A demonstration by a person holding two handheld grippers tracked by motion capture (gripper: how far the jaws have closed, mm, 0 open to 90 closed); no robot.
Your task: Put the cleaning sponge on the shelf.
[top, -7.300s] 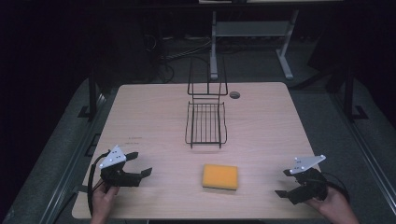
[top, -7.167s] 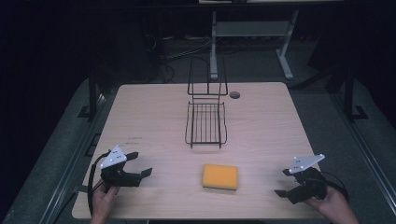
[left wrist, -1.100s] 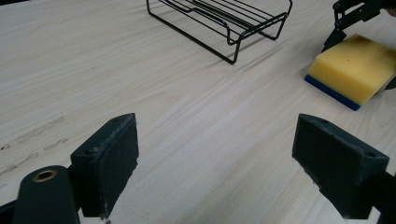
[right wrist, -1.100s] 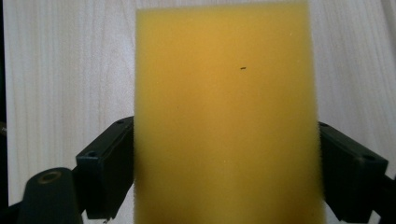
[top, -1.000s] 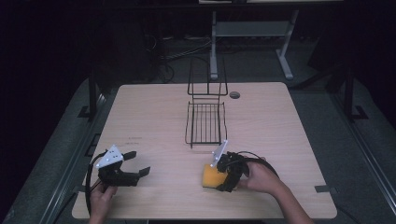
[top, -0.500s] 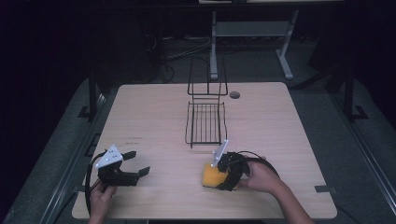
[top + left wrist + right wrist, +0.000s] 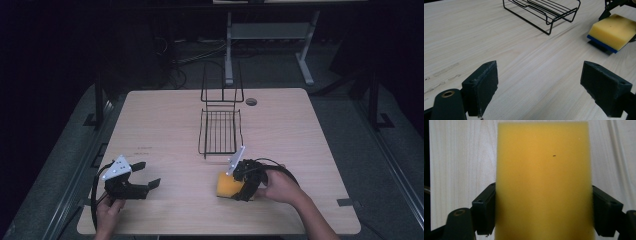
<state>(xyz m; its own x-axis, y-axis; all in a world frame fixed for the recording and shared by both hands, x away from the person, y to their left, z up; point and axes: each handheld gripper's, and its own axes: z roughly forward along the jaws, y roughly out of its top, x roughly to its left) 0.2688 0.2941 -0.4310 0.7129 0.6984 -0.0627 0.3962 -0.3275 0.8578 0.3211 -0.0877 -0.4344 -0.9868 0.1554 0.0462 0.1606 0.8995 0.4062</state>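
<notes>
A yellow sponge (image 7: 228, 186) with a blue underside sits in front of the black wire rack (image 7: 220, 131), tilted with one end lifted off the table. My right gripper (image 7: 239, 185) is shut on the sponge (image 7: 543, 182), a black pad pressed on each side. The left gripper view shows that sponge (image 7: 613, 31) raised above its shadow. My left gripper (image 7: 145, 176) rests at the table's front left, open, with bare wood between its pads (image 7: 481, 87).
The wire rack (image 7: 544, 11) stands mid-table with an upright wire back. A round cable hole (image 7: 251, 102) lies behind it to the right. A person's hands hold both grippers near the wooden table's (image 7: 165, 125) front edge.
Since seven seconds ago my right gripper came from the front right corner to the sponge and closed on it. Over the last second the sponge tipped up slightly. The left gripper stayed put.
</notes>
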